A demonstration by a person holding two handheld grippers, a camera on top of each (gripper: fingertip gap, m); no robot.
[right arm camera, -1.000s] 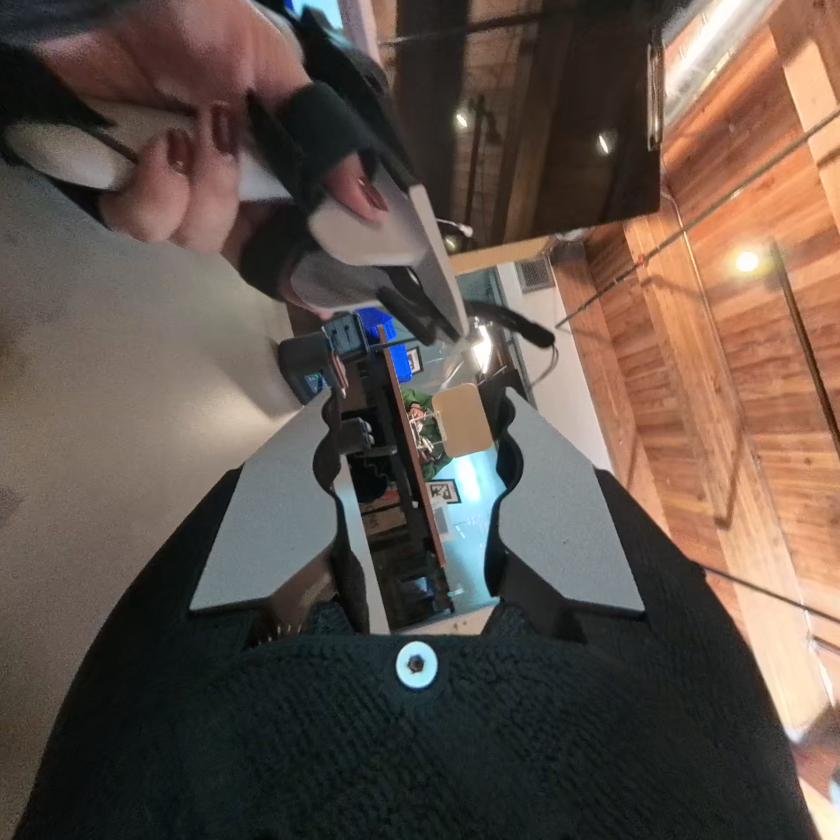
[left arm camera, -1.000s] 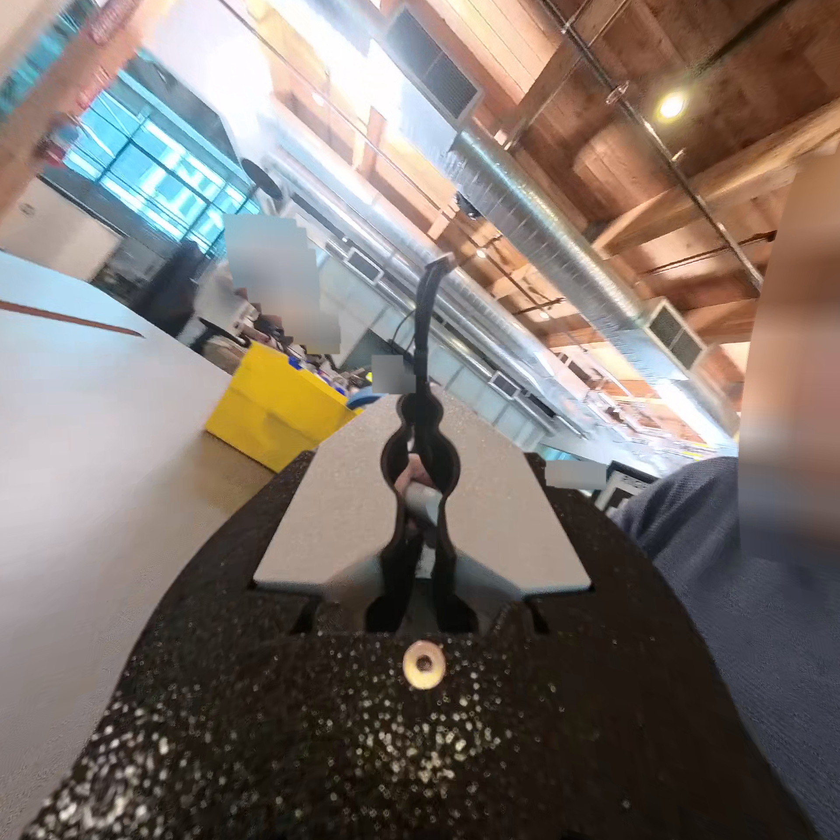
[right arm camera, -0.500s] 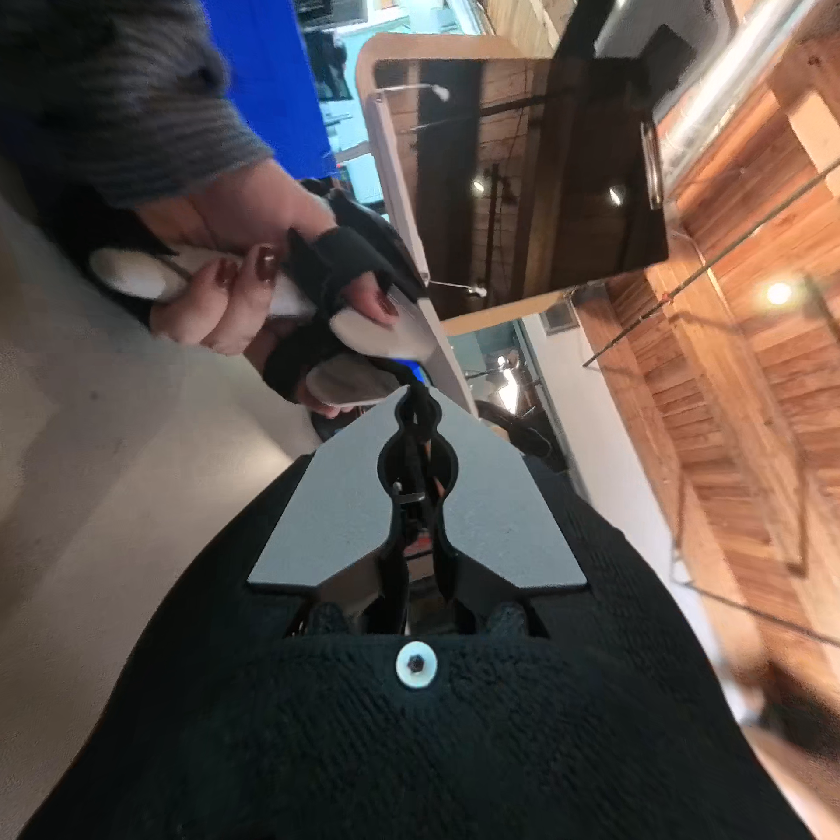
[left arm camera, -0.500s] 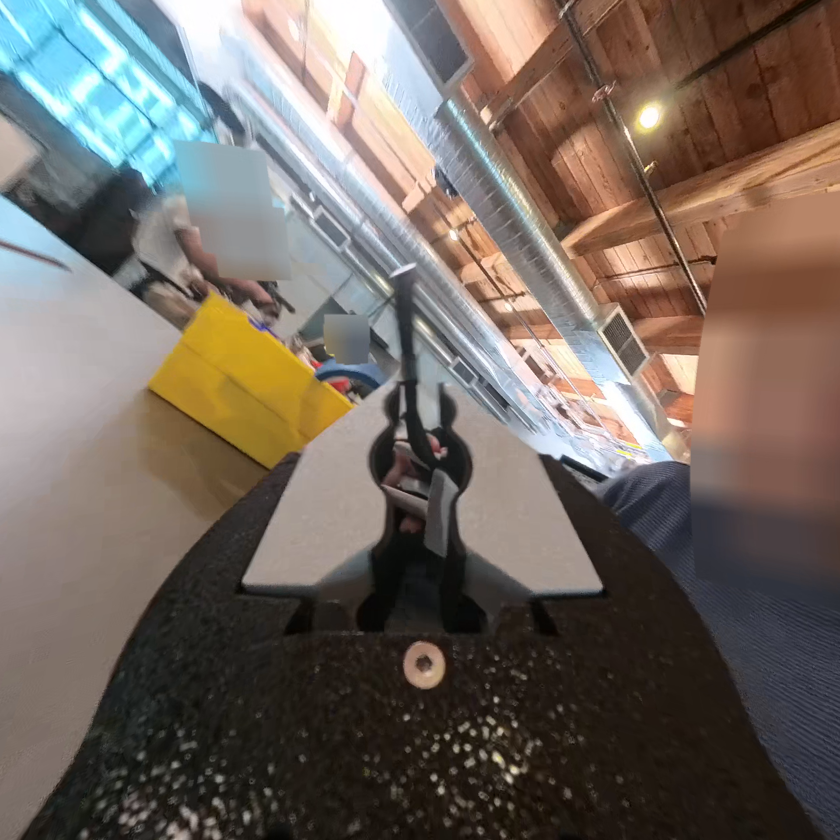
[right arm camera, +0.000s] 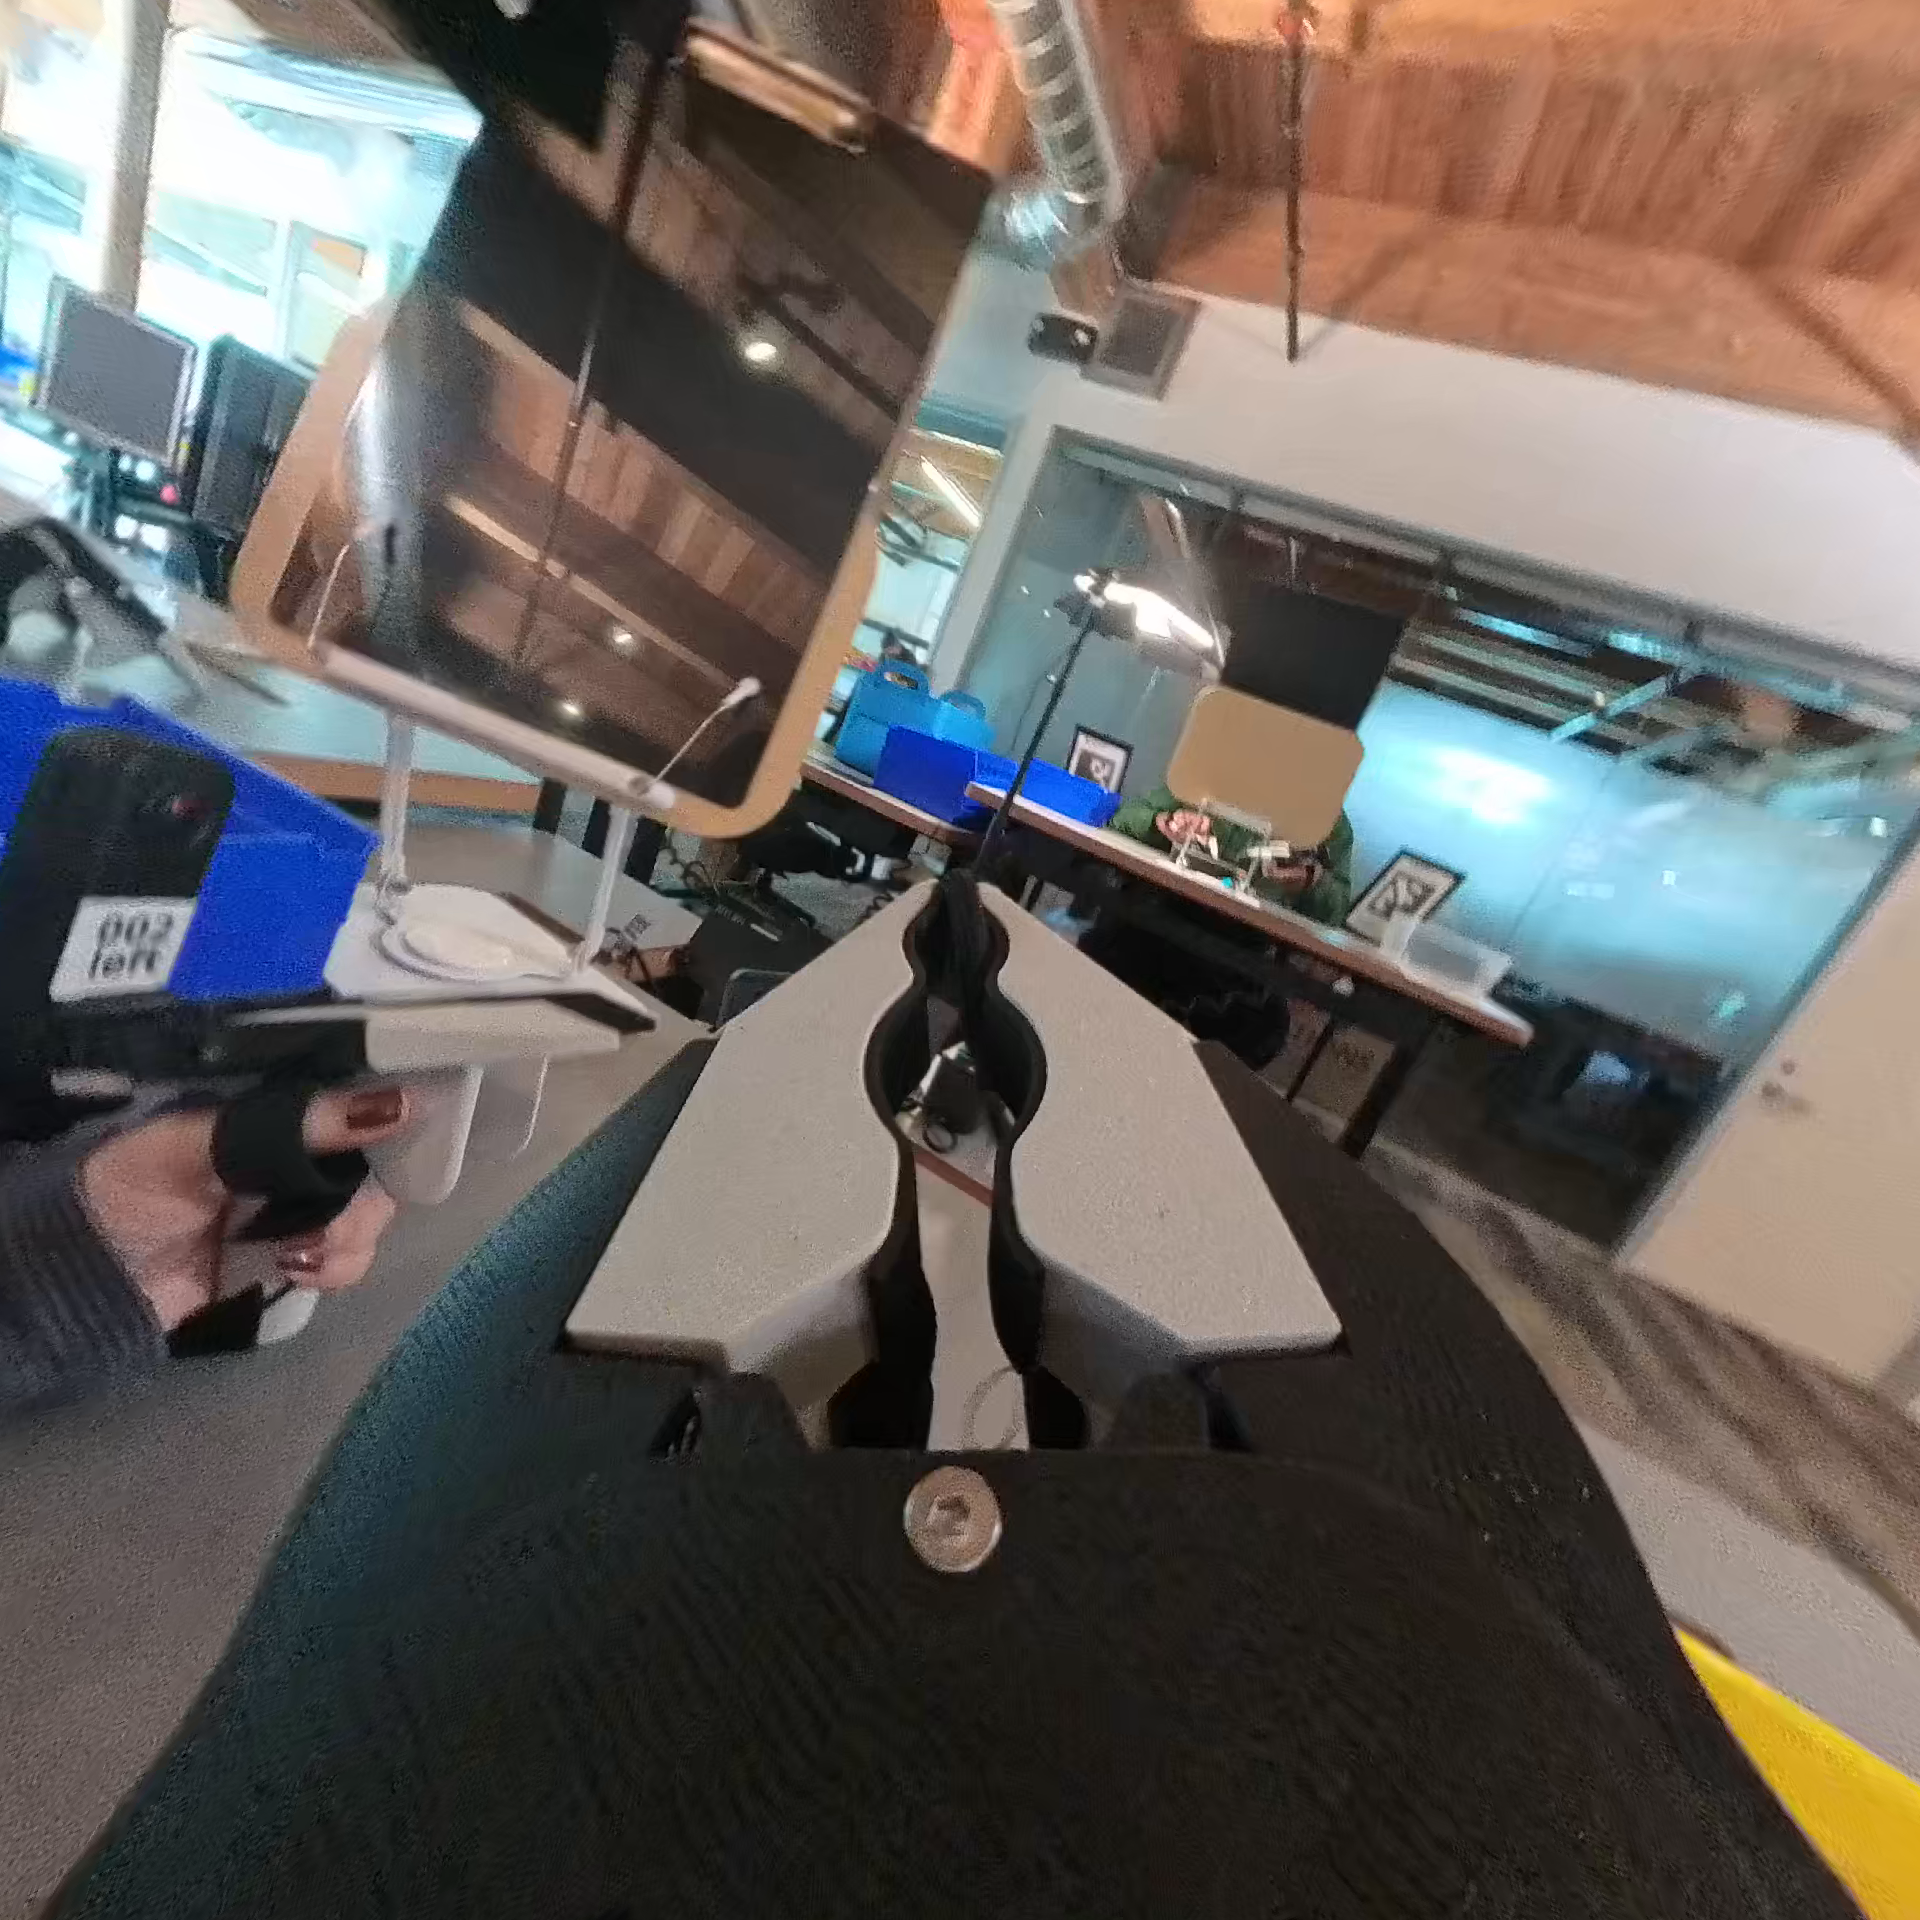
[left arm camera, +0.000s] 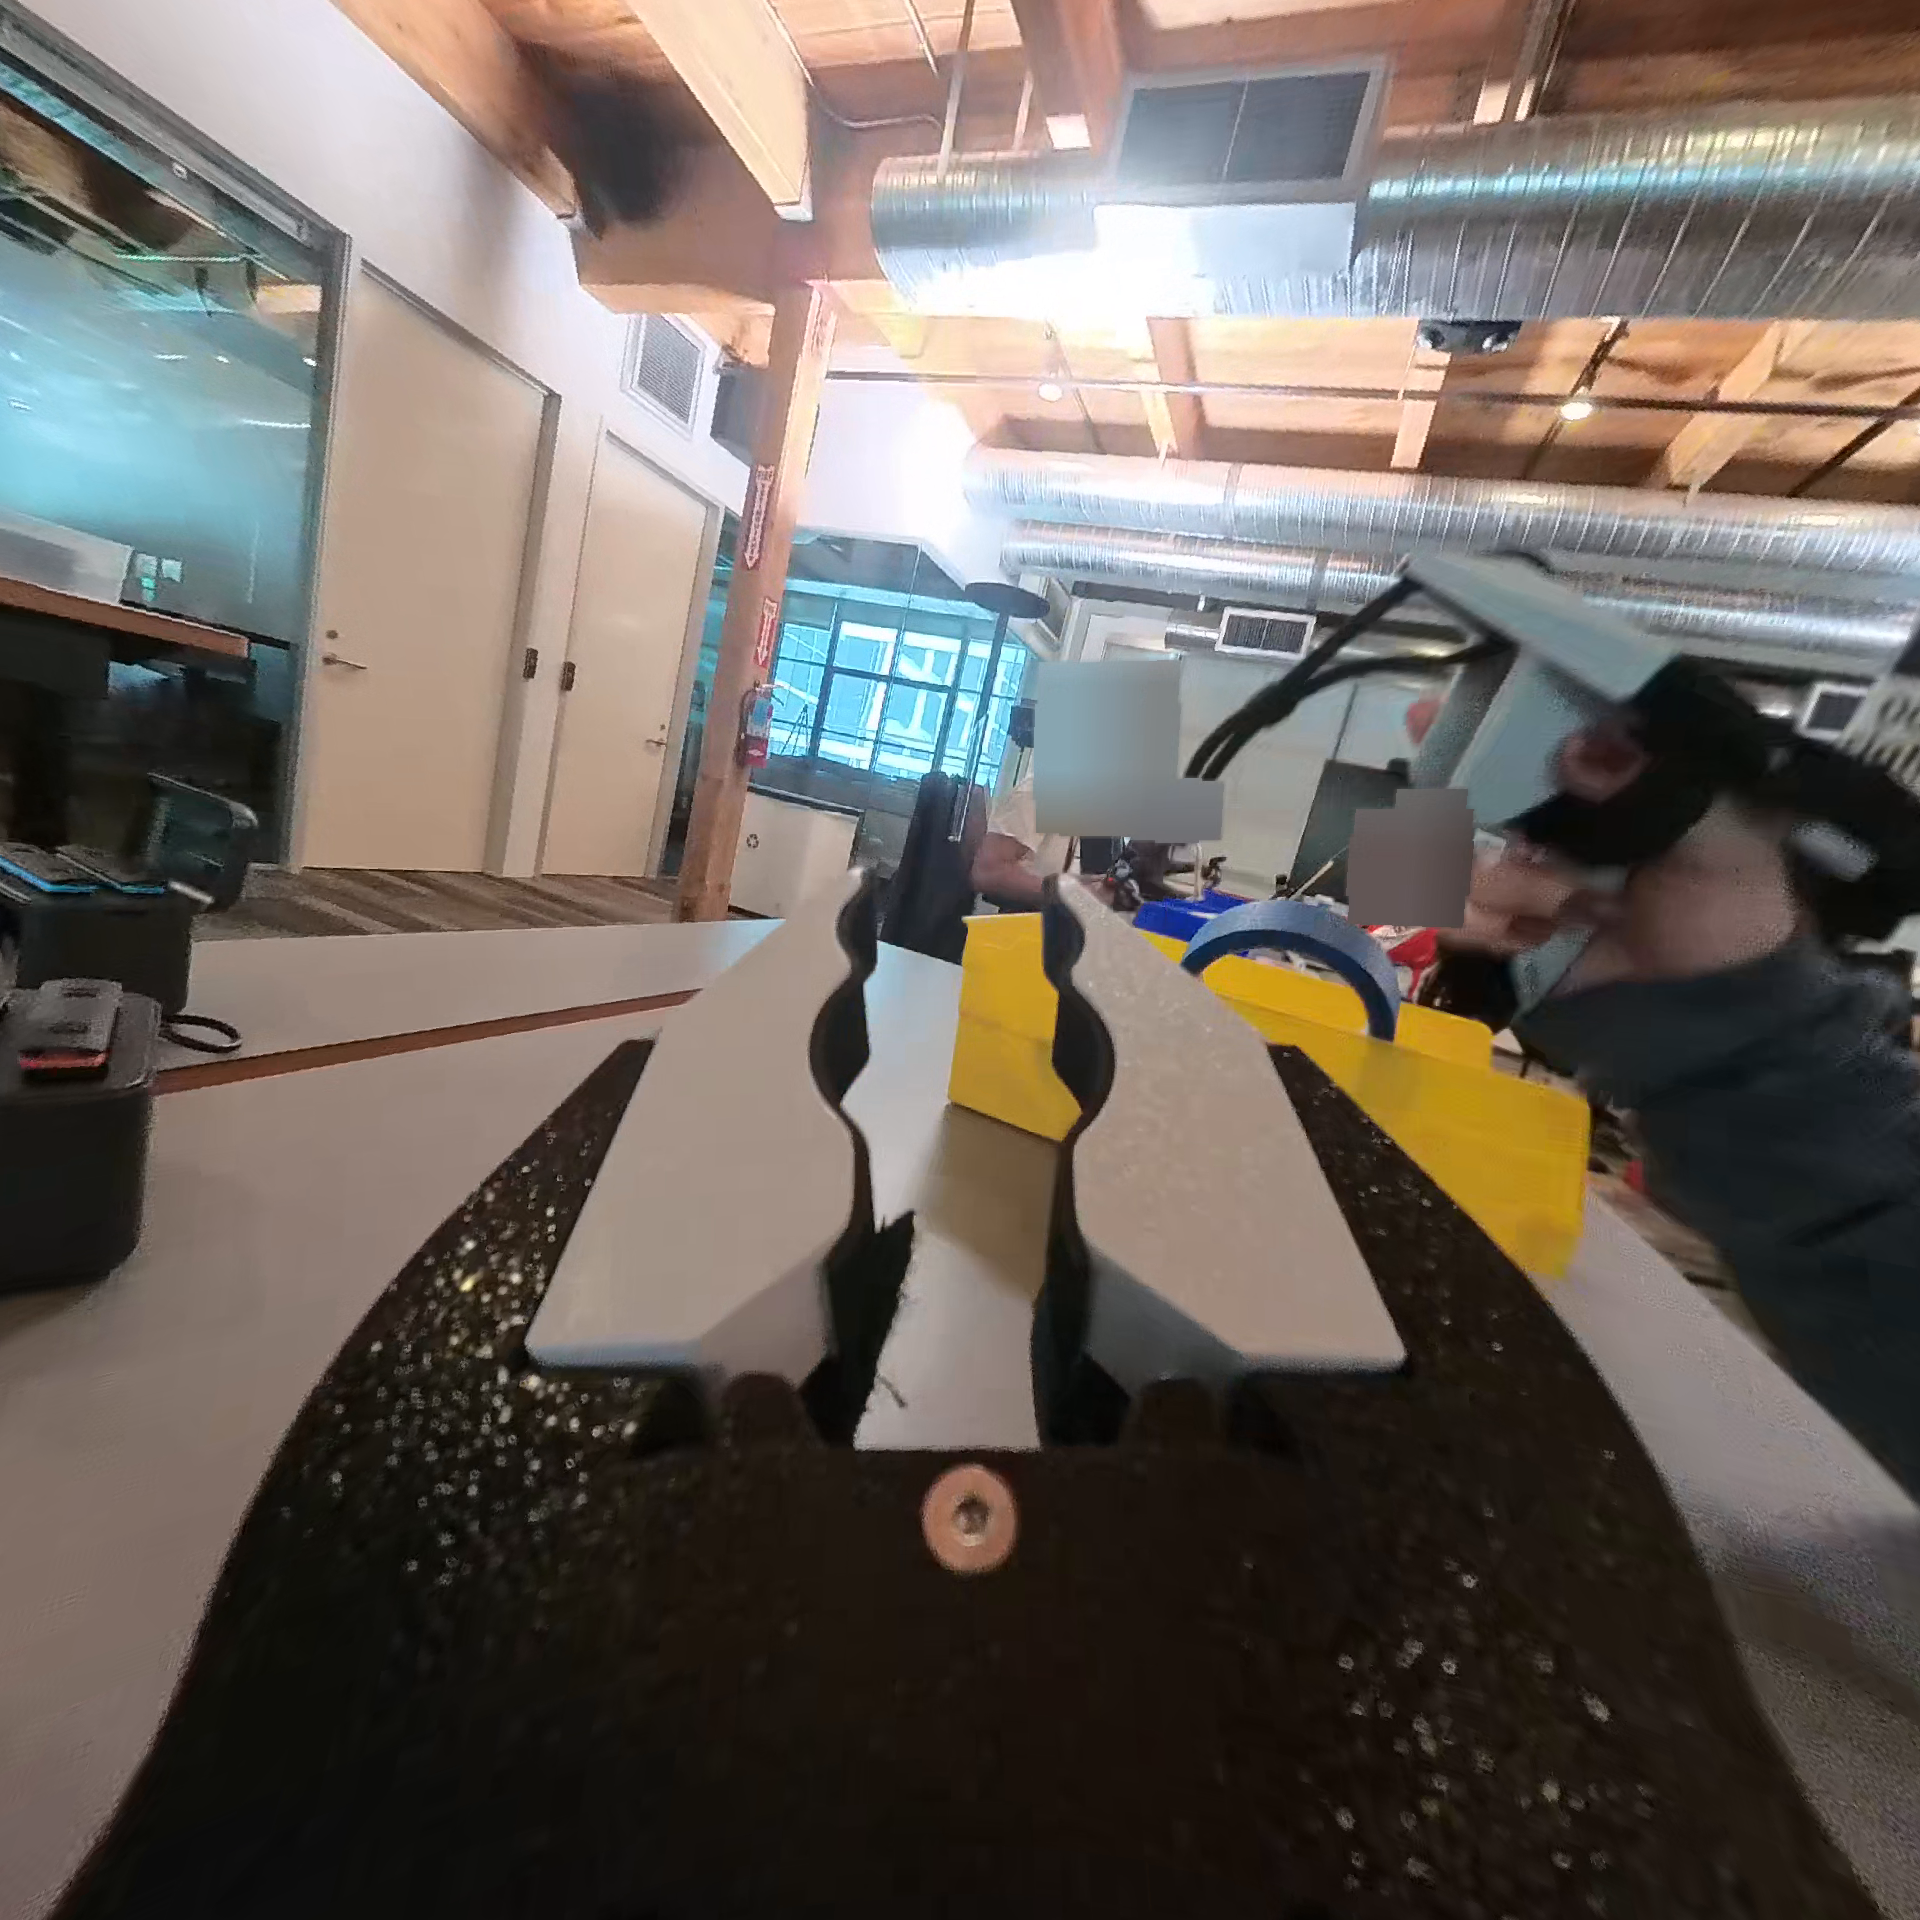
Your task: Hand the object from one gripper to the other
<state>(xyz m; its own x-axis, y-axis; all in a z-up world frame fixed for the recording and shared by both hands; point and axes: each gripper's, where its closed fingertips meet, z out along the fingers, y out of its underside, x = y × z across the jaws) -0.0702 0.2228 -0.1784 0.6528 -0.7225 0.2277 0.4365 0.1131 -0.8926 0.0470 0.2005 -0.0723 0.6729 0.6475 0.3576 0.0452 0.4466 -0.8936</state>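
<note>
At the right gripper's (right arm camera: 958,914) tips, 2 fingers pinch a thin black cable (right arm camera: 961,935), its length trailing forward. The left gripper (left arm camera: 958,904) stands parted and empty, well apart.

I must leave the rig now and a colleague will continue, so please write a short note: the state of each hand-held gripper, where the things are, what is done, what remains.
Left hand-held gripper: open and empty, low over the table, facing the yellow bin.
Right hand-held gripper: shut on the black cord, held up in the air.
Done: only the right one grips the cord, so the hand-over looks complete.
Left: probably just to put the cord down or pass it back.
</note>
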